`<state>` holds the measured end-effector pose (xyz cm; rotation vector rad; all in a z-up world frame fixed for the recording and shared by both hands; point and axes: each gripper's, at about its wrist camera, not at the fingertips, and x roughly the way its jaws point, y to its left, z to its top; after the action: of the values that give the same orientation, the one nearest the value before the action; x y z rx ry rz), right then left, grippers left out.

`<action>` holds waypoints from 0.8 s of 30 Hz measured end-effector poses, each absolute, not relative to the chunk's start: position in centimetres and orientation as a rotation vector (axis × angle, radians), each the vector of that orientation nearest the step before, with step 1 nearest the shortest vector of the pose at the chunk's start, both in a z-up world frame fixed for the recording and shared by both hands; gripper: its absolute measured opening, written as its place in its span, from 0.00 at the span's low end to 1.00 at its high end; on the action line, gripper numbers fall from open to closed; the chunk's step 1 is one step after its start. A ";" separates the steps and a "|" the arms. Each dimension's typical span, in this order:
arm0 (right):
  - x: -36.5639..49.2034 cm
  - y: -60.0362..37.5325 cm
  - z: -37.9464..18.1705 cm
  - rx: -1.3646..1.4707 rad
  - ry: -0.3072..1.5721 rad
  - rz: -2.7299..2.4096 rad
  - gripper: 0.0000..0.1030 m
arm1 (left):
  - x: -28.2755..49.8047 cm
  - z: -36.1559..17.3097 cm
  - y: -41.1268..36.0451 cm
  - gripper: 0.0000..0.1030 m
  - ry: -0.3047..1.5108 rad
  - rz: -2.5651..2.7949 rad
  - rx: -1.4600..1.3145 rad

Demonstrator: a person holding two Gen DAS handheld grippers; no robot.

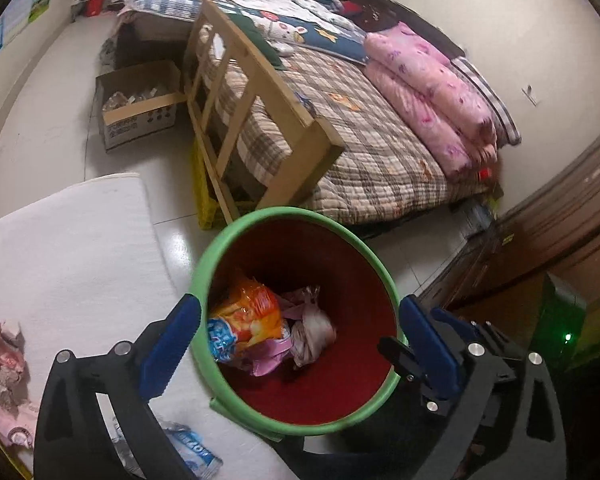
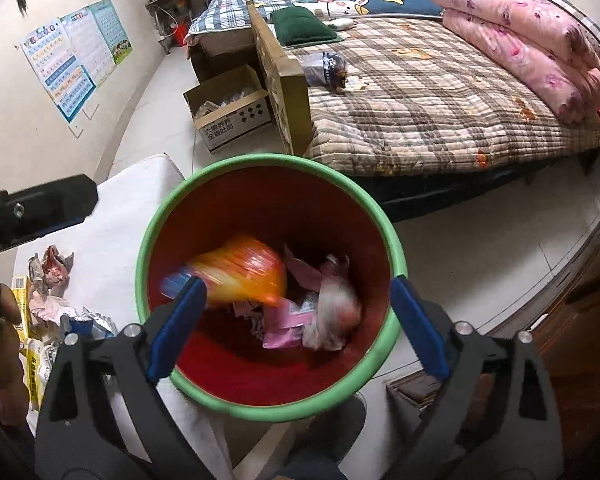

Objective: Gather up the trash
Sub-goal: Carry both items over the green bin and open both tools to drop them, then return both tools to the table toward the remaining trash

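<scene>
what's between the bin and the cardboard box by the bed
Mostly bare pale floor tile, seen in both wrist views. The corner of the white mat reaches into that stretch between the green bin and the cardboard box; no trash lies there.

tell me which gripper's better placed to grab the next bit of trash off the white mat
Left, probably. Both grippers are open over the bin; the crumpled wrappers on the white mat lie on the left gripper side.
</scene>
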<state>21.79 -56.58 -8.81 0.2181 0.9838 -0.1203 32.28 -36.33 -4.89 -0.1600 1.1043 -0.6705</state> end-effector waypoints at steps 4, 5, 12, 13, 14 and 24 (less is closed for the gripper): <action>21.5 -55.5 -7.6 0.209 0.964 -0.118 0.95 | 32.2 -4.0 -34.2 0.92 1.088 -0.624 -0.187; 21.4 -55.2 -7.3 0.205 0.960 -0.116 0.95 | 31.9 -3.4 -33.5 0.92 1.073 -0.607 -0.184; 20.5 -52.3 -4.9 0.175 0.929 -0.102 0.95 | 29.6 -1.3 -28.6 0.92 1.024 -0.530 -0.144; 20.3 -51.6 -4.5 0.171 0.925 -0.096 0.95 | 29.2 -1.0 -27.8 0.92 1.018 -0.523 -0.139; 20.1 -51.1 -4.2 0.168 0.920 -0.091 0.95 | 28.8 -0.9 -26.9 0.92 1.012 -0.514 -0.134; 18.1 -43.8 -2.6 0.143 0.904 -0.006 0.95 | 24.2 0.3 -15.6 0.92 0.987 -0.351 -0.173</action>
<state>18.08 -43.79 -2.61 0.1426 0.9037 -0.0058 24.16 -15.62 0.29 -0.1726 0.9874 -0.3509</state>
